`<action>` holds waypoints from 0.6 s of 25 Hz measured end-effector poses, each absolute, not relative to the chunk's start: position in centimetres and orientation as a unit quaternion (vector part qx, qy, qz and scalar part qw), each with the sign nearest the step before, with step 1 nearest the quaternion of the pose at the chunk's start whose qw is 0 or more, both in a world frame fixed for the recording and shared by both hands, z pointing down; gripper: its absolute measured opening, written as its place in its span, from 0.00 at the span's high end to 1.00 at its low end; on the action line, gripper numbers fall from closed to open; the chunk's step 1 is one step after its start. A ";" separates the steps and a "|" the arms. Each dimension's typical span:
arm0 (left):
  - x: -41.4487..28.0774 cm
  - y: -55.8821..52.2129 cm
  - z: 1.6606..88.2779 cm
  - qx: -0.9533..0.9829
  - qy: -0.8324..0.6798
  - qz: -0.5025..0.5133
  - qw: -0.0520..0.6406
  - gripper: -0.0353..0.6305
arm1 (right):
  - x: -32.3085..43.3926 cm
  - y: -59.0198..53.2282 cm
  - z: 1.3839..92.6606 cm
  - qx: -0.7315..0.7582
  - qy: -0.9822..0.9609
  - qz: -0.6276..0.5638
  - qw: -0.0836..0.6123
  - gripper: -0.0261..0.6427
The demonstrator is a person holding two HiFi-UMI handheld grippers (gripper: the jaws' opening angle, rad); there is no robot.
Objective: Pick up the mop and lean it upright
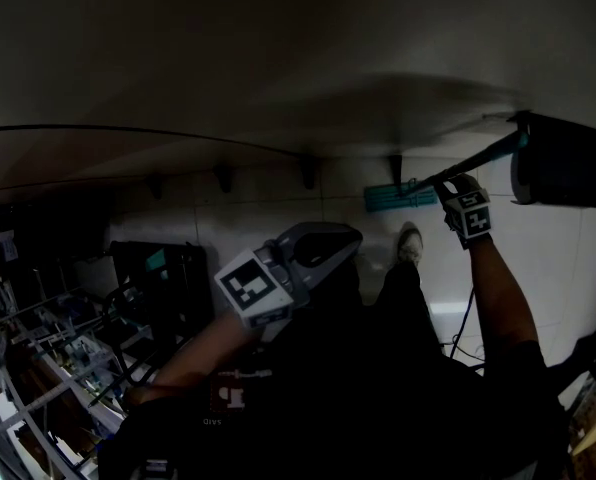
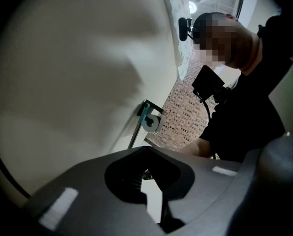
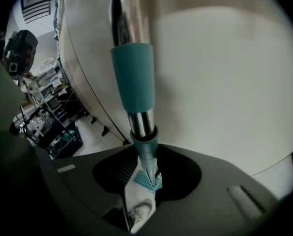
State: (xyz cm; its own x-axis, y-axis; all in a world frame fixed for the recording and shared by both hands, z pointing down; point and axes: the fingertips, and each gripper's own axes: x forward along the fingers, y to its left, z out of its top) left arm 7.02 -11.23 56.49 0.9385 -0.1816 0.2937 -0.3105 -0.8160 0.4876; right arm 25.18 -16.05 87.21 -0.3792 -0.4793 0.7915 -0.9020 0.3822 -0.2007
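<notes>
Mop is in my right gripper. In the right gripper view its shiny pole with the blue-green sleeve runs down between the 2 jaws. The jaws are clenched on the pole just under the sleeve.

In the head view the flat blue-green mop head is down at the pale floor, at 2 o'clock from the middle. It lies close to the foot of a big white rounded wall. The pole slants away from the mop head toward 2 o'clock. My shoe is just beside the mop head, at 5 o'clock from it. A dark box sits near the far end of the pole, at 3 o'clock. I cannot tell if they touch.

My left gripper has its jaws released, a little apart. Nothing is between them, only bright floor shows through the gap. In the head view it hangs at 8 o'clock from the right gripper, well apart from the mop. Shelves full of small stuff stand at 8 o'clock.
</notes>
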 end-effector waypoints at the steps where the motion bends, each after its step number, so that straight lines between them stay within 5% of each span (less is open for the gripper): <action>1: 7.0 -11.1 56.5 0.946 -0.130 0.118 0.274 0.95 | 25.2 -16.2 87.2 0.452 -0.764 0.325 0.324 0.75; 15: 6.6 -10.5 56.5 0.946 -0.134 0.113 0.274 0.95 | 26.5 -17.5 86.7 0.478 -0.754 0.350 0.282 0.75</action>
